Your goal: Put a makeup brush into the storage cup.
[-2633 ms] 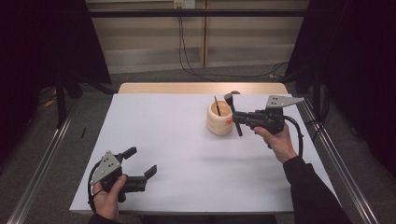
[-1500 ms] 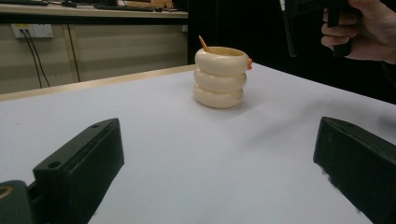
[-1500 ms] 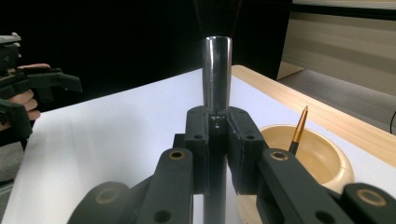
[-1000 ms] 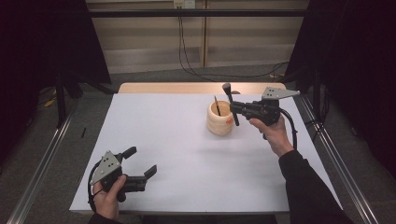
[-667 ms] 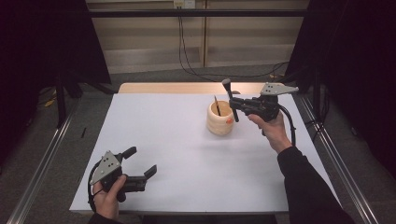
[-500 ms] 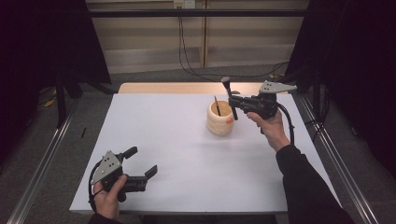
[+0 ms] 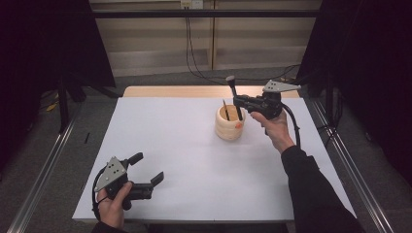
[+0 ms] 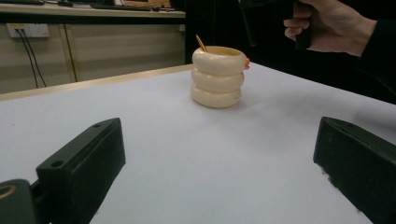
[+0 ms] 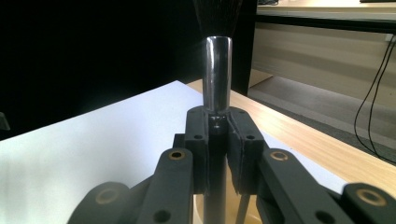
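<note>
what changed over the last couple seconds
The right tool, shut on a black brush with a silver ferrule, has lifted it higher, its lower end still inside the cream ringed holder. The left tool stayed open near the table's front edge; the holder hasn't moved.

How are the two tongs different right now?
The left tongs are open and hold nothing; the right tongs are shut on a brush. The left tongs sit low at the near edge of the white table; the right tongs are raised over the cream cup at the far side. Both are black, each held in a hand.
</note>
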The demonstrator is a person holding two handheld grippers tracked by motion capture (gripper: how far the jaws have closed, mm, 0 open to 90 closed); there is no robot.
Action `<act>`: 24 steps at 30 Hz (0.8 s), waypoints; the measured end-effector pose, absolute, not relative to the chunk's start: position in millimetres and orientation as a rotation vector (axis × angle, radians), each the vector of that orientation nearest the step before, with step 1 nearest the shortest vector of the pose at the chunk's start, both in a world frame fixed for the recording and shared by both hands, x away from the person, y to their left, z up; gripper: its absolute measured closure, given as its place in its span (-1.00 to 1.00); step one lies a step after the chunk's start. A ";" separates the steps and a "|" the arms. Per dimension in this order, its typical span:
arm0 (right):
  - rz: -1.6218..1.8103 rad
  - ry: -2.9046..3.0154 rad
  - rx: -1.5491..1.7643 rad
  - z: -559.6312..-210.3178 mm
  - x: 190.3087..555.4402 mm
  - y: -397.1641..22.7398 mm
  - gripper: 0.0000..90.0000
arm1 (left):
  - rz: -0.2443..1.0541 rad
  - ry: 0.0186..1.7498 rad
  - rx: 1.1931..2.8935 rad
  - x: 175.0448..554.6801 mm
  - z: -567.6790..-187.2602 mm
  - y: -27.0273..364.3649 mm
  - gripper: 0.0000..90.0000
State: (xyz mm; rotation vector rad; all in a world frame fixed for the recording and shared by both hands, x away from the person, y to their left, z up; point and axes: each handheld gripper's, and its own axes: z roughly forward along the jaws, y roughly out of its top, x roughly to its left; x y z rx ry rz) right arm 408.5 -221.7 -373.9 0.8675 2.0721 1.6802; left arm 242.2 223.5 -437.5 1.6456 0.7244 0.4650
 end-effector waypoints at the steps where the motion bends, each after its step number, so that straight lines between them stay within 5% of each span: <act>1: 1.676 2.069 0.872 -374.0 409.7 -221.5 0.78 | 0.463 0.725 1.646 242.2 -437.5 223.5 -0.95; 24: 1.651 2.057 0.903 -380.4 427.7 -214.5 0.78 | 0.463 0.723 1.646 242.3 -437.6 223.9 -0.95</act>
